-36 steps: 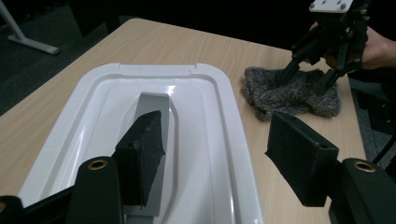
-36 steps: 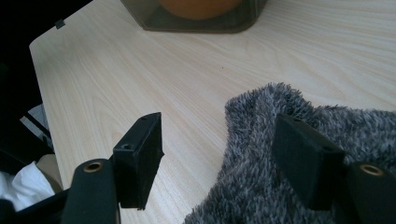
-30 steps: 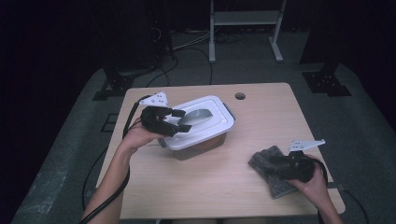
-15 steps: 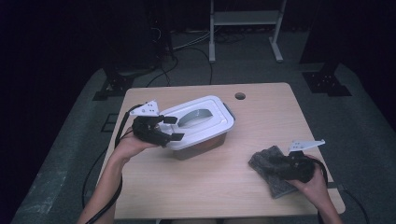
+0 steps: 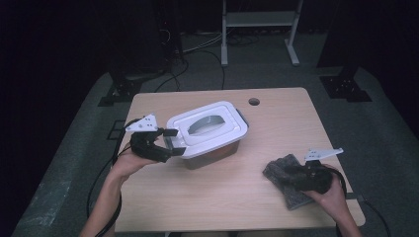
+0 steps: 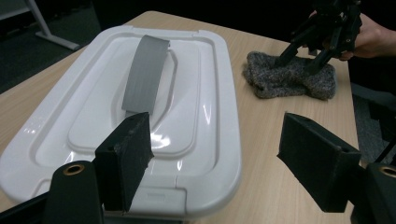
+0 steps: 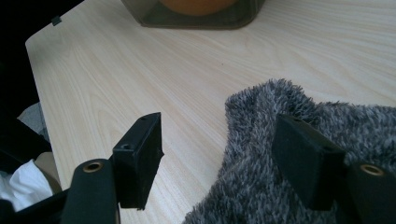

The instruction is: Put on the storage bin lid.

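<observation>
A clear container with a white lid (image 5: 207, 129) and grey handle (image 6: 144, 70) sits mid-table; something orange (image 7: 196, 3) shows through its wall. My left gripper (image 5: 175, 141) is at the container's left end, its jaws apart and just now widening. In the left gripper view the left gripper (image 6: 219, 163) has the lid's near corner between its pads, neither pressing. A grey fuzzy cloth (image 5: 281, 180) lies at the table's right front. My right gripper (image 5: 291, 174) rests over it, open. In its own view the right gripper (image 7: 224, 163) has one jaw on the cloth (image 7: 289, 186) and one above bare wood.
The wooden table (image 5: 212, 202) has a round cable hole (image 5: 254, 101) near its far edge. Beyond it stands a white metal frame (image 5: 259, 19) on the dark floor, with cables (image 5: 197, 54) trailing behind the table. The person's forearms enter from the bottom.
The left gripper has drawn back from above the lid toward the container's left end and sunk a little, its jaws standing wider. The right gripper and the cloth have not moved.
</observation>
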Demonstrator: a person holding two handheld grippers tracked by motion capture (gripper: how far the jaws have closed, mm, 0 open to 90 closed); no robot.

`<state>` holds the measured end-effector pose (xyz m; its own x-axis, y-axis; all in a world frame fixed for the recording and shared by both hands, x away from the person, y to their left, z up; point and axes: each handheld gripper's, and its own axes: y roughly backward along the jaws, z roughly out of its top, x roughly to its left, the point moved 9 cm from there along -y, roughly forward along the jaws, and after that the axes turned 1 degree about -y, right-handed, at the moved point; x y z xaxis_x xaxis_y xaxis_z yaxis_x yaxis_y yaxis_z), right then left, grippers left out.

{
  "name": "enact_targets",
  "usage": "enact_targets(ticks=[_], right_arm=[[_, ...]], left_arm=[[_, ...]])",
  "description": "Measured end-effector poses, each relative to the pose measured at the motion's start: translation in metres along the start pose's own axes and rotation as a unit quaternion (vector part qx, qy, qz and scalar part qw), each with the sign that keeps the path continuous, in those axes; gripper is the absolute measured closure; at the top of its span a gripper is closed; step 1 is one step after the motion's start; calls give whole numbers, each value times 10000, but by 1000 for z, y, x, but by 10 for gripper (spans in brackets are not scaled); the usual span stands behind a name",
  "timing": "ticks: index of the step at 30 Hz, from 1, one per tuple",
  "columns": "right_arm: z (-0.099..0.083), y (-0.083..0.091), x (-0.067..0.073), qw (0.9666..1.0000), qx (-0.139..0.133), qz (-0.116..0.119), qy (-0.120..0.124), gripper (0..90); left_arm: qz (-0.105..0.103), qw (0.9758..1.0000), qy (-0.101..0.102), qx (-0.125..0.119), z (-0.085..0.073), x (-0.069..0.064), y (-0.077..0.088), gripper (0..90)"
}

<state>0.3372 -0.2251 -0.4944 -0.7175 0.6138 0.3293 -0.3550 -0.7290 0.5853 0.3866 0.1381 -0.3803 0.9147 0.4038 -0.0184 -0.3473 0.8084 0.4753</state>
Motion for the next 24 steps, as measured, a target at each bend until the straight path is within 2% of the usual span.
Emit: enact_targets(ticks=[7,13,17,24], right_arm=[[-1,-1,0,10000,-3,-1,-16,324],[-1,-1,0,10000,3,-4,-3,323],[-1,0,0,10000,5,-2,-20,323],[-1,1,-1,10000,-6,-15,-31,323]], left_arm=[[85,9999,62,-3,-12,-4,7,207],[153,9998,100,8,-22,-7,12,199],[206,9996,162,-113,-26,-7,17,187],[261,9994,195,-90,-39,-10,23,185]])
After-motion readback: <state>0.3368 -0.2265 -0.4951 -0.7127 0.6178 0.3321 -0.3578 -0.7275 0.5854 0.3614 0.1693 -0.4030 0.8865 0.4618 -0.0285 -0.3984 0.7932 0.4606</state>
